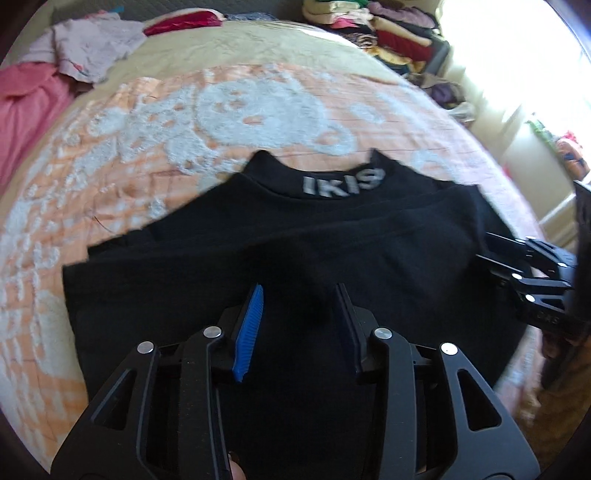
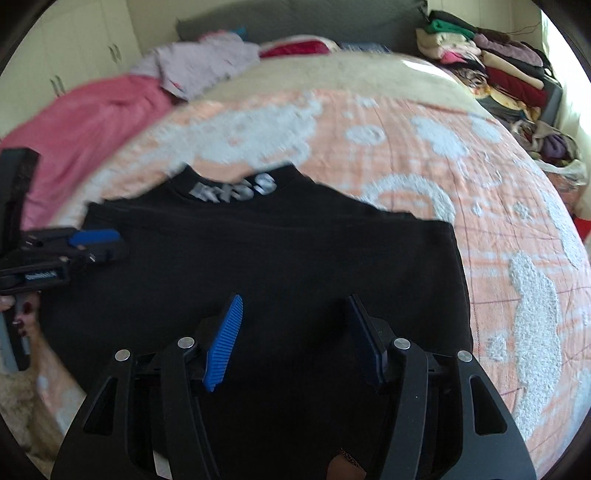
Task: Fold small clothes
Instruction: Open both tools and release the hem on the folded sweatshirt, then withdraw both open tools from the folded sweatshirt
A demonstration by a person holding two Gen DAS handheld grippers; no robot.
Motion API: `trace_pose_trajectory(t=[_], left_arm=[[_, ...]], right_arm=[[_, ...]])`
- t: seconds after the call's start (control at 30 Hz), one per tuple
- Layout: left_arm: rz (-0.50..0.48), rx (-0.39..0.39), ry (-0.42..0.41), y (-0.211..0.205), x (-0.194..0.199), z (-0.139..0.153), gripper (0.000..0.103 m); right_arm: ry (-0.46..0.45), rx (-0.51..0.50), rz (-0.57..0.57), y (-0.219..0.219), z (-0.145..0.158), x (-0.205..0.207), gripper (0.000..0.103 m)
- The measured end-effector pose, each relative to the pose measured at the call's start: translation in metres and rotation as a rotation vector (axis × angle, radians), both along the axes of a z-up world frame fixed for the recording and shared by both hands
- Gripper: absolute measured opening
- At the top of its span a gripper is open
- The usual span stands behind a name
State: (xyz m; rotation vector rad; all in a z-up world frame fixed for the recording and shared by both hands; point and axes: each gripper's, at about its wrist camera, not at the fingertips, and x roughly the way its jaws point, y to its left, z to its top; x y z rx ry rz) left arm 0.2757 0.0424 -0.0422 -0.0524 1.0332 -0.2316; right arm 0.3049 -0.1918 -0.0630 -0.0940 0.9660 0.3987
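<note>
Black top (image 1: 295, 251) on peach bedspread (image 1: 147, 122) with white pattern.

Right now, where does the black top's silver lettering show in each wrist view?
Left wrist view: the silver lettering sits just above centre, on the collar of the black top.
Right wrist view: the silver lettering sits left of centre, blurred.
Shared landmark: the stacked pile of clothes, upper right in both.

Left wrist view: close above the flat black cotton garment with silver collar lettering (image 1: 295, 236), angled down toward its collar, right gripper (image 1: 491, 262) at its right edge | Right wrist view: same garment (image 2: 277, 258), same tilt, left gripper (image 2: 99, 243) at its left edge | Shared: garment, peach-and-white patterned bedspread (image 1: 221, 122) beyond the collar.
</note>
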Motion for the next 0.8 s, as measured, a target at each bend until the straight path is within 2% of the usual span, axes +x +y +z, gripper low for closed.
trace_pose_trajectory(t=[0.1, 0.23, 0.33, 0.53, 0.63, 0.8], left_arm=[[0.042, 0.030, -0.020, 0.006, 0.011, -0.005, 0.028], [0.092, 0.029, -0.036, 0.019, 0.021, -0.010, 0.028], [0.111, 0.010, -0.044, 0.024, 0.021, -0.004, 0.027], [0.114, 0.031, -0.080, 0.025, 0.004, 0.013, 0.032], [0.109, 0.030, -0.090, 0.026, -0.004, 0.019, 0.040], [0.094, 0.044, -0.100, 0.025, -0.025, 0.027, 0.053]], right_arm=[[-0.001, 0.003, -0.036, -0.001, -0.007, 0.010, 0.060], [0.013, 0.034, -0.089, -0.008, -0.014, 0.023, 0.061], [-0.016, 0.027, -0.108, -0.007, -0.010, 0.024, 0.061], [-0.086, 0.029, -0.108, -0.009, 0.010, 0.002, 0.063], [-0.117, 0.042, -0.093, -0.007, 0.020, -0.015, 0.063], [-0.121, 0.068, -0.036, 0.002, 0.030, -0.043, 0.069]])
